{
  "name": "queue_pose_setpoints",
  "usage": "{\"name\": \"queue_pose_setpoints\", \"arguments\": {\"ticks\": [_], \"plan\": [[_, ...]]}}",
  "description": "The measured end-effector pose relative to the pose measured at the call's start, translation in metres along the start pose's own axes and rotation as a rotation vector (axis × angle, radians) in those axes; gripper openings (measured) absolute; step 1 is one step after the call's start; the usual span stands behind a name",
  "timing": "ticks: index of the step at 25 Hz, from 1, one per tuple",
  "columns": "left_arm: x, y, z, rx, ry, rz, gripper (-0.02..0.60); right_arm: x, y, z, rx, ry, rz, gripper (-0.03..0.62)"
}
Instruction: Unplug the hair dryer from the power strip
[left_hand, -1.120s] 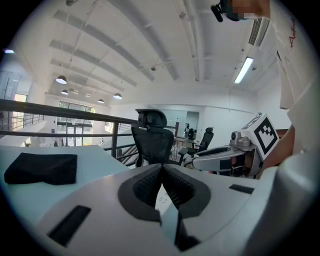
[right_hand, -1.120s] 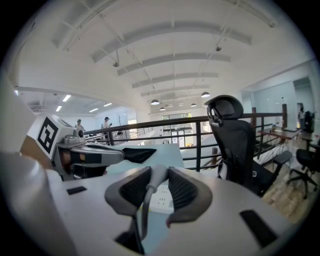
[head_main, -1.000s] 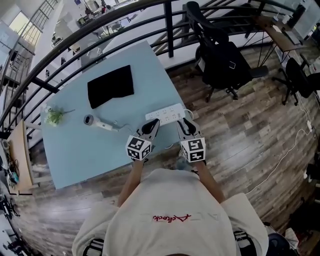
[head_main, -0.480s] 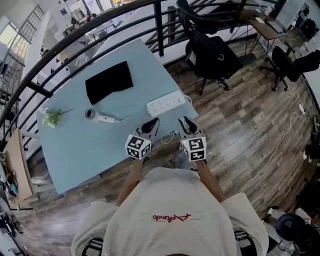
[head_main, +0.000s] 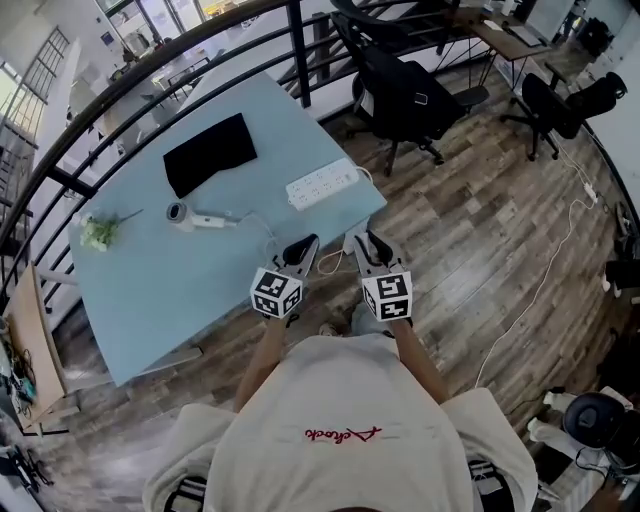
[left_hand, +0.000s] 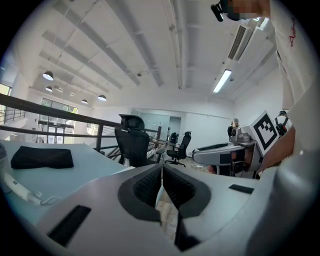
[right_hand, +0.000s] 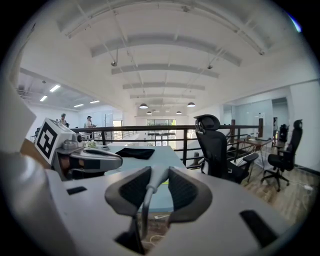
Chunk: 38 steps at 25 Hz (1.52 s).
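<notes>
plug: a pale plug (right_hand: 155, 177) sits clamped between the jaws of the right gripper (head_main: 368, 246), with its cord (head_main: 327, 263) hanging below it
left gripper (head_main: 300, 250): jaws together with nothing in them, held just beside the right one, past the near edge of the table (head_main: 150, 290)
power strip (head_main: 322, 183): lies near the table's far right corner, well apart from both grippers
hair dryer (head_main: 193, 219): lies on the table left of the strip, near a black cloth (head_main: 208, 152), its cord trailing toward the grippers
done: the unplugging looks finished, since the plug is out and well clear of the strip
left: probably only laying the plug down and letting go
</notes>
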<state>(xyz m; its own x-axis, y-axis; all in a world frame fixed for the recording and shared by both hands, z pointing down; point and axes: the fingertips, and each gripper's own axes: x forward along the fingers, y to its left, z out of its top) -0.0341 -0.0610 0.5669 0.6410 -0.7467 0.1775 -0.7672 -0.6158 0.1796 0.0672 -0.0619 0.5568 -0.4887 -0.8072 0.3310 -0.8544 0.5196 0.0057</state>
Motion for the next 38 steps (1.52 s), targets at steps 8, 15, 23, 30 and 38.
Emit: {"name": "queue_pose_setpoints", "arguments": {"ticks": [8,15,23,30,38], "plan": [[-0.018,-0.023,0.004,0.007,-0.023,0.057,0.014,-0.028,-0.002,0.001,-0.002,-0.026,0.029,0.123],[-0.022,-0.064,0.008,0.014,-0.031,0.106,0.014,-0.065,-0.013,-0.003,-0.012,-0.038,0.073,0.123],[-0.028,-0.114,-0.002,0.012,-0.028,0.132,0.015,-0.106,-0.022,-0.015,-0.022,-0.04,0.105,0.123],[-0.041,-0.141,-0.002,0.018,-0.032,0.158,0.015,-0.132,-0.019,-0.02,-0.038,-0.042,0.132,0.123],[-0.049,-0.165,-0.012,0.018,-0.024,0.168,0.014,-0.153,-0.018,-0.029,-0.038,-0.044,0.145,0.123]]}}
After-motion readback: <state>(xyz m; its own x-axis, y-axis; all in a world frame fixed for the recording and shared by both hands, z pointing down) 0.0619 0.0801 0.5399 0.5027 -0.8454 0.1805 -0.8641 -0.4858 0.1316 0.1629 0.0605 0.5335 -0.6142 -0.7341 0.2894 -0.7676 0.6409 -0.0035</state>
